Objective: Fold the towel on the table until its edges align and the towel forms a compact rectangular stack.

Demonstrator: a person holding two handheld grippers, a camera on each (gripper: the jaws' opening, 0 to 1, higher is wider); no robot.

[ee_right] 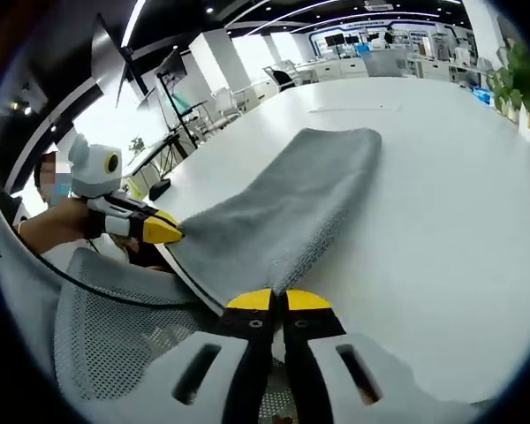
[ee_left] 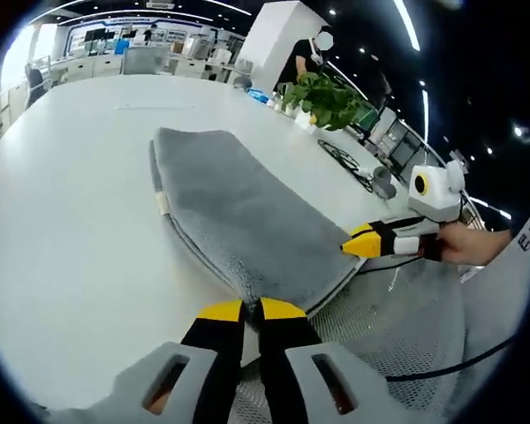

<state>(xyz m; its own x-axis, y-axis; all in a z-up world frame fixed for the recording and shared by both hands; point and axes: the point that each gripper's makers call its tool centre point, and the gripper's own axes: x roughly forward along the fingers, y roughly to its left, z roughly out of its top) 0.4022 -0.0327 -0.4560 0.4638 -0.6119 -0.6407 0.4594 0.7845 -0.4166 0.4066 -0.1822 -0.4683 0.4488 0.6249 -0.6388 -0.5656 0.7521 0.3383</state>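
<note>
A grey towel (ee_left: 238, 212) lies folded on the white table (ee_left: 71, 203), reaching away from me with layered edges on its left side. My left gripper (ee_left: 252, 309) is shut on the towel's near corner at the table edge. My right gripper (ee_left: 364, 244) comes in from the right, its yellow tips pinching the other near corner. In the right gripper view the towel (ee_right: 291, 203) runs up the table (ee_right: 442, 194). There my right gripper (ee_right: 278, 300) is shut on its near corner, while the left gripper (ee_right: 166, 231) holds the corner at the left.
A grey mesh chair back (ee_left: 397, 327) with a black cable stands just below the table edge, also seen as mesh chair (ee_right: 115, 309). A potted plant (ee_left: 322, 97) and a black wire stand (ee_left: 344, 159) sit at the table's far right. A hand (ee_left: 464, 243) holds the right gripper.
</note>
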